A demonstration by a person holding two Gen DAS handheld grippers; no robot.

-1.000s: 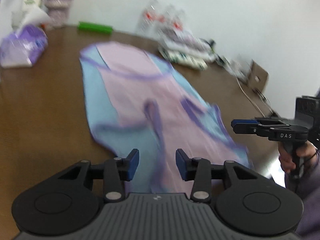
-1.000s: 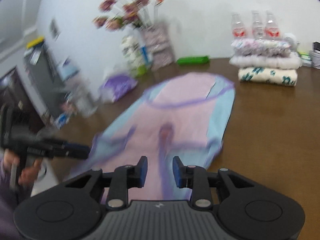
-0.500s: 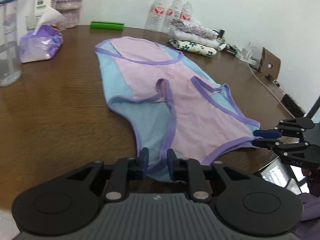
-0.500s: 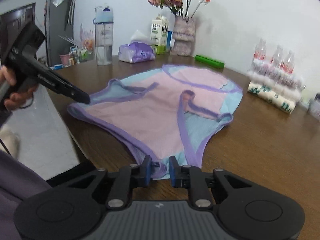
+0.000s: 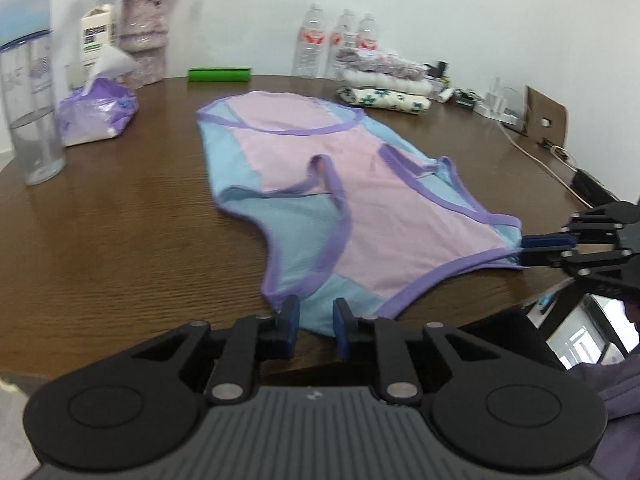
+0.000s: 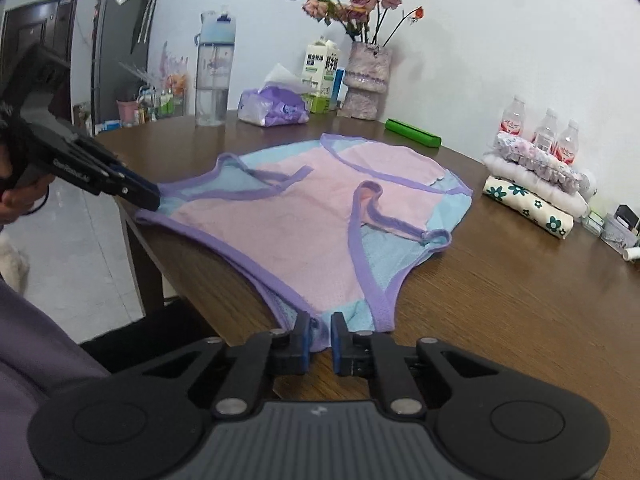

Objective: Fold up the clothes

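A pink and light-blue sleeveless top with purple trim (image 5: 360, 200) lies flat on the brown wooden table (image 5: 120, 220), its hem at the near edge. It also shows in the right wrist view (image 6: 304, 224). My left gripper (image 5: 314, 320) sits at one hem corner with the cloth between its slightly parted fingers. My right gripper (image 6: 320, 334) is nearly closed on the other hem corner. In the left wrist view the right gripper (image 5: 536, 250) pinches that corner. In the right wrist view the left gripper (image 6: 148, 198) touches its corner.
A stack of folded clothes (image 5: 384, 88) and three water bottles (image 5: 336, 46) stand at the back. A tissue pack (image 5: 96, 116), a tall drinking bottle (image 5: 28, 96), a flower vase (image 6: 366, 80), a milk carton (image 6: 322, 74) and a green box (image 5: 219, 74) stand nearby. A cable (image 5: 540, 160) runs along the right edge.
Both grippers have come down from above the garment to its near hem corners and their fingers have closed in on the cloth.
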